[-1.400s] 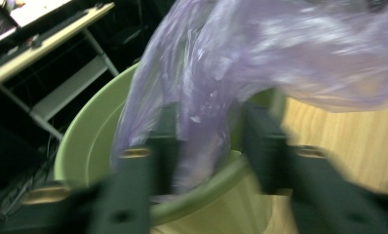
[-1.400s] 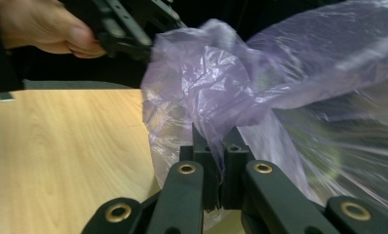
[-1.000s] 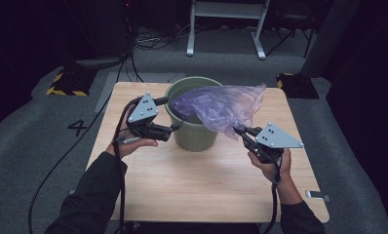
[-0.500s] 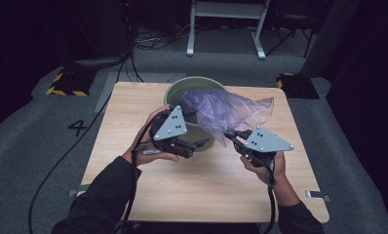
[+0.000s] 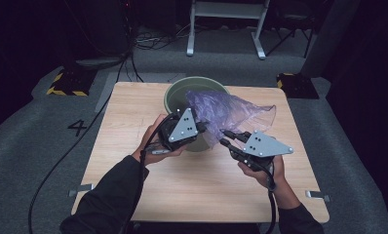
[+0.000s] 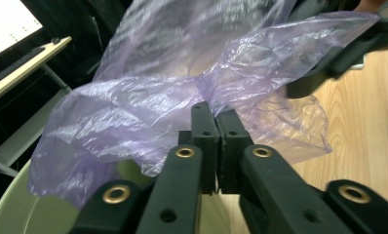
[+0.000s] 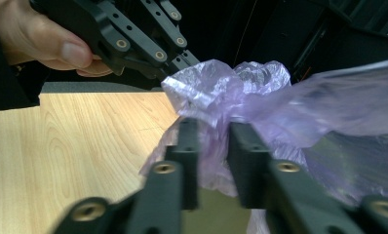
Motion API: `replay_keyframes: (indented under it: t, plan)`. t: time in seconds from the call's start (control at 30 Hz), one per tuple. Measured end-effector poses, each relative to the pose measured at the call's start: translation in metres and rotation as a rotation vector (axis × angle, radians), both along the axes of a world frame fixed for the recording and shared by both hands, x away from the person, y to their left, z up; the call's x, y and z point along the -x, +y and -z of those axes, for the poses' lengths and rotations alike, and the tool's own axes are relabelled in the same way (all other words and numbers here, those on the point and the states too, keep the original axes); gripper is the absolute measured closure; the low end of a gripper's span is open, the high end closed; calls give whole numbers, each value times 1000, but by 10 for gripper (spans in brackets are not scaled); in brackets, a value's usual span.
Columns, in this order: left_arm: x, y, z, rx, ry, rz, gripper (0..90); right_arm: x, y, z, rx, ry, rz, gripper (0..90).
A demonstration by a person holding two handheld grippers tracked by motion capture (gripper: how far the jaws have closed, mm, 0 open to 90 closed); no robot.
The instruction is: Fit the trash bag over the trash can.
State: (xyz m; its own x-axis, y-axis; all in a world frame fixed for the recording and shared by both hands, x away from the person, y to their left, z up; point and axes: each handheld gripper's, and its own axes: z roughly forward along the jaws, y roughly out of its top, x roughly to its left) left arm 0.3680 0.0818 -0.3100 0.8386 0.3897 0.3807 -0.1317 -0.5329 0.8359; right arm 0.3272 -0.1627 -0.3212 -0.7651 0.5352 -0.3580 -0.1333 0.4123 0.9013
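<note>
A thin purple plastic bag hangs half out of a green bucket at the back middle of the wooden table. My left gripper is in front of the bucket, jaws pressed together on a bunched edge of the bag; they have just been closing. In its own view the left gripper pinches the film at its tips. My right gripper sits just to the right. In its own view the right gripper has just been opening, jaws parted, the bag loose between them.
The two grippers nearly meet at the bucket's front right. The left gripper and the hand holding it are close in the right gripper view. Bare wood lies at the table's front and left. Cables trail off the left edge to the floor.
The left gripper swung from the bucket's left side to its front, toward the right gripper, and shut on the bag. The right gripper's jaws parted and it shifted slightly.
</note>
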Motion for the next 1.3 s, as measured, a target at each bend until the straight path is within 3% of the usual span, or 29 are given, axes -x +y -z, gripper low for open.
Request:
replay_keyframes:
  t: [0.17,0.4,0.53,0.6,0.73,0.83,0.93,1.07,1.1,1.13,1.17,1.23,1.3]
  plan:
    - [-3,15,3,13,15,-22,898,5,-9,0,-19,10,-18,540]
    - [-4,37,2,46,32,-46,897,14,-33,-7,-32,-36,67,428]
    - [-5,47,5,65,46,-53,897,9,-49,-10,-57,-59,187,372]
    - [-5,51,8,65,53,-55,897,3,-57,-9,-65,-66,274,333]
    - [-5,58,15,71,72,-59,897,-13,-65,-5,-81,-37,346,275]
    - [-6,62,17,78,75,-64,897,-27,-70,-1,-101,9,385,244]
    - [-6,69,19,88,84,-68,897,-42,-71,2,-122,78,386,219]
    - [-8,75,23,83,94,-78,896,-55,-66,7,-116,131,347,263]
    - [-10,79,27,91,108,-80,896,-63,-62,10,-99,150,341,411]
    - [-11,81,29,96,114,-82,895,-66,-60,11,-89,156,325,492]
    - [-12,83,31,102,121,-85,894,-68,-58,12,-78,159,313,525]
    - [-14,87,35,109,133,-90,891,-71,-54,13,-51,155,293,681]
    - [-15,91,39,114,138,-104,884,-73,-52,14,-50,157,294,776]
